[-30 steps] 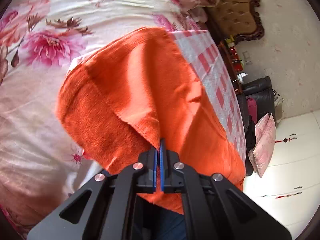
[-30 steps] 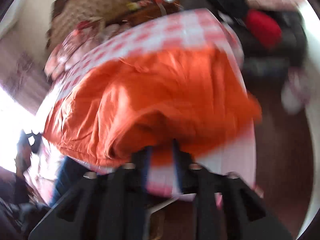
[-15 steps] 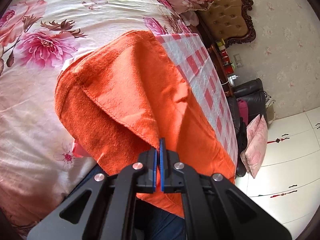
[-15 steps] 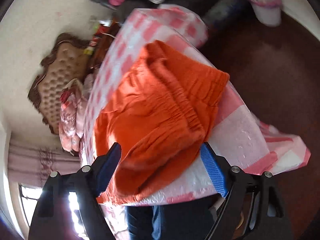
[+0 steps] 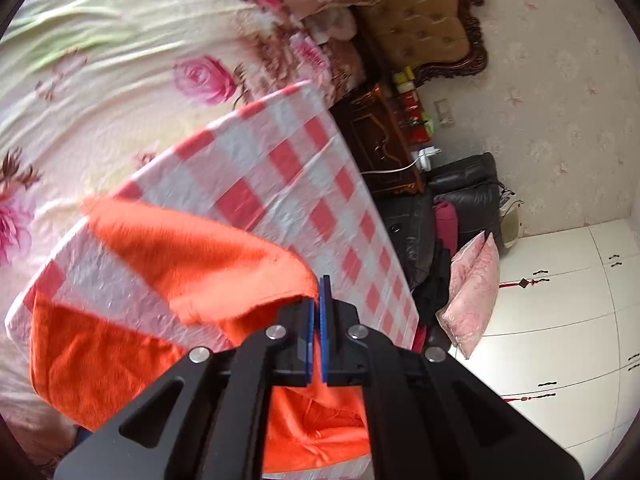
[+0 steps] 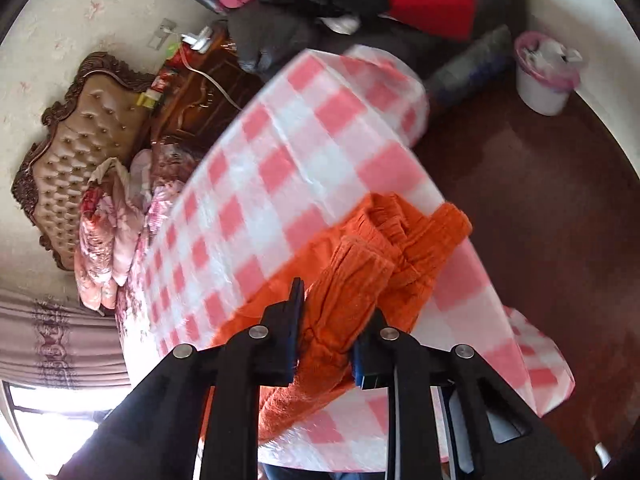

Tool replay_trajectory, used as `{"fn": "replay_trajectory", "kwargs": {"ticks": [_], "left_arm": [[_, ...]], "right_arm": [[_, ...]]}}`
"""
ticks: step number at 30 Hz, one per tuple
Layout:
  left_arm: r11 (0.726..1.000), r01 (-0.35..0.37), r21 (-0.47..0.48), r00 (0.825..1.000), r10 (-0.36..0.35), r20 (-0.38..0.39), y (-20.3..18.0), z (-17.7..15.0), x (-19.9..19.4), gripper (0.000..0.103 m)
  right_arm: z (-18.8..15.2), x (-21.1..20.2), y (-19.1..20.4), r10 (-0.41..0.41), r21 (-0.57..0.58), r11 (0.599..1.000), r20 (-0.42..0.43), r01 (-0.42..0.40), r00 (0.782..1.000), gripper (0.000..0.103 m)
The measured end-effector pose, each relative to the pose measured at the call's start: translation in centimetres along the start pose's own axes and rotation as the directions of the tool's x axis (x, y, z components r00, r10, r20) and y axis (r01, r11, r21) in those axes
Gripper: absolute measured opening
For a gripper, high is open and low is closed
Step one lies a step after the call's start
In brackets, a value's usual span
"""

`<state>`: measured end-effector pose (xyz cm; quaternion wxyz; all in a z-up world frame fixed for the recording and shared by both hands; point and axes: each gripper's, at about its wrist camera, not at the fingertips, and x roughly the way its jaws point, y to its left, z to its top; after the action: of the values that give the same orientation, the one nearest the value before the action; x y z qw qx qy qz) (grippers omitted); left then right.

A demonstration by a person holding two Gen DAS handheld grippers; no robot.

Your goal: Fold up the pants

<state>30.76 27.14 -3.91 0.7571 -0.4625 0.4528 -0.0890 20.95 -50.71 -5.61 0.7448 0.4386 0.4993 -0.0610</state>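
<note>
The orange pants (image 5: 192,264) lie on a pink-and-white checked cloth (image 5: 280,184). My left gripper (image 5: 319,304) is shut on an edge of the pants and holds that flap up over the rest of the garment. In the right wrist view the gathered waistband (image 6: 400,240) lies near the cloth's edge. My right gripper (image 6: 326,328) has closed on a thick bunch of the pants (image 6: 344,292), its jaws held apart by the fabric.
The checked cloth covers a board beside a floral bed (image 5: 100,60). A tufted headboard (image 5: 424,16), a dark wooden nightstand (image 5: 380,136), a black leather chair (image 5: 464,188), pink cushions (image 5: 472,288) and a white bin (image 6: 544,72) stand around. White wardrobe doors (image 5: 560,320) are at right.
My left gripper has carried its flap of pants toward the near side, uncovering much of the checked cloth. My right gripper went from open to closed on the bunched pants.
</note>
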Motion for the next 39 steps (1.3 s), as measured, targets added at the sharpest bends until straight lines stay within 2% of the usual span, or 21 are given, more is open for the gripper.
{"fn": "replay_trajectory", "kwargs": {"ticks": [3, 5, 7, 11, 14, 16, 17, 19, 21, 22, 23, 24, 25, 26, 27, 28, 32, 34, 38, 39], "left_arm": [[0.997, -0.007, 0.076, 1.0, 0.006, 0.011, -1.0, -1.6, -1.2, 0.001], [0.996, -0.038, 0.08, 0.999, 0.039, -0.01, 0.7, -3.3, -1.2, 0.001], [0.997, -0.038, 0.073, 0.999, 0.041, -0.034, 3.0, -5.1, -1.4, 0.001], [0.996, -0.05, 0.068, 0.994, 0.056, -0.093, 6.9, -8.2, -0.9, 0.001], [0.996, -0.065, 0.057, 0.989, 0.072, -0.128, 8.0, -8.8, 0.3, 0.001], [0.997, -0.062, 0.041, 0.989, 0.067, -0.135, 7.8, -8.5, 0.9, 0.001], [0.998, -0.05, 0.043, 0.989, 0.056, -0.137, 7.3, -8.2, 1.1, 0.001], [0.997, -0.048, 0.053, 0.991, 0.054, -0.126, 6.0, -7.5, 1.2, 0.001], [0.997, -0.034, 0.076, 0.992, 0.043, -0.116, 4.5, -7.2, 1.0, 0.001], [0.995, -0.025, 0.098, 0.993, 0.036, -0.112, 4.0, -7.3, 0.8, 0.001], [0.993, -0.025, 0.114, 0.993, 0.038, -0.109, 3.5, -7.4, 0.8, 0.001], [0.991, -0.027, 0.128, 0.993, 0.041, -0.109, 3.3, -7.6, 0.8, 0.001], [0.991, -0.03, 0.134, 0.993, 0.045, -0.112, 3.3, -7.9, 0.8, 0.001], [0.99, -0.033, 0.137, 0.992, 0.05, -0.118, 3.5, -8.2, 1.0, 0.001], [0.99, -0.032, 0.138, 0.991, 0.05, -0.126, 3.7, -8.5, 1.2, 0.001], [0.99, -0.031, 0.14, 0.99, 0.05, -0.133, 4.0, -8.8, 1.5, 0.001], [0.989, -0.036, 0.141, 0.988, 0.056, -0.146, 4.6, -9.8, 1.9, 0.001], [0.99, -0.032, 0.138, 0.989, 0.051, -0.138, 5.0, -10.1, 1.5, 0.001], [0.991, -0.031, 0.128, 0.992, 0.047, -0.12, 5.7, -10.0, 0.5, 0.001], [0.991, -0.033, 0.127, 0.992, 0.048, -0.116, 5.9, -9.9, 0.4, 0.001]], "right_arm": [[-1.6, -0.3, -1.2, -0.033, -0.011, 0.999, 0.023, 0.033, 0.999, 0.022], [-3.6, -1.1, -4.1, -0.047, 0.01, 0.999, 0.047, 0.047, 0.998, 0.021], [-5.6, -1.9, -6.5, -0.047, 0.03, 0.999, 0.063, 0.045, 0.997, 0.021], [-8.7, -2.4, -11.6, -0.066, 0.085, 0.994, -0.007, 0.066, 0.998, 0.023], [-8.5, -3.5, -12.1, -0.041, 0.051, 0.998, 0.035, 0.039, 0.999, 0.023], [-7.5, -3.7, -10.8, -0.039, 0.0, 0.999, 0.05, 0.039, 0.998, 0.023], [-7.0, -3.3, -10.2, -0.055, -0.01, 0.998, 0.045, 0.055, 0.997, 0.023], [-5.8, -2.6, -9.5, -0.14, 0.003, 0.99, 0.028, 0.14, 0.99, 0.023], [-5.3, -3.2, -9.6, -0.188, 0.026, 0.982, 0.047, 0.187, 0.981, 0.026], [-5.6, -3.7, -9.9, -0.188, 0.034, 0.982, 0.061, 0.187, 0.98, 0.033], [-5.9, -4.0, -10.2, -0.189, 0.036, 0.982, 0.071, 0.187, 0.979, 0.046], [-6.7, -4.6, -10.8, -0.208, 0.041, 0.978, 0.103, 0.205, 0.973, 0.089], [-7.4, -4.9, -11.2, -0.232, 0.038, 0.973, 0.128, 0.229, 0.964, 0.098], [-8.3, -4.5, -11.7, -0.26, 0.017, 0.966, 0.114, 0.259, 0.959, 0.098], [-8.7, -3.9, -12.4, -0.244, 0.011, 0.97, 0.084, 0.244, 0.966, 0.098], [-9.2, -3.4, -13.2, -0.224, 0.02, 0.975, 0.06, 0.223, 0.973, 0.093], [-9.8, -1.3, -15.7, -0.239, 0.061, 0.97, 0.022, 0.237, 0.971, 0.079], [-9.9, -0.6, -15.7, -0.228, 0.052, 0.972, 0.012, 0.227, 0.974, 0.072], [-9.9, 0.8, -15.1, -0.21, 0.037, 0.977, -0.007, 0.21, 0.978, 0.065], [-9.9, 1.2, -14.7, -0.205, 0.03, 0.978, -0.01, 0.206, 0.979, 0.056]]}}
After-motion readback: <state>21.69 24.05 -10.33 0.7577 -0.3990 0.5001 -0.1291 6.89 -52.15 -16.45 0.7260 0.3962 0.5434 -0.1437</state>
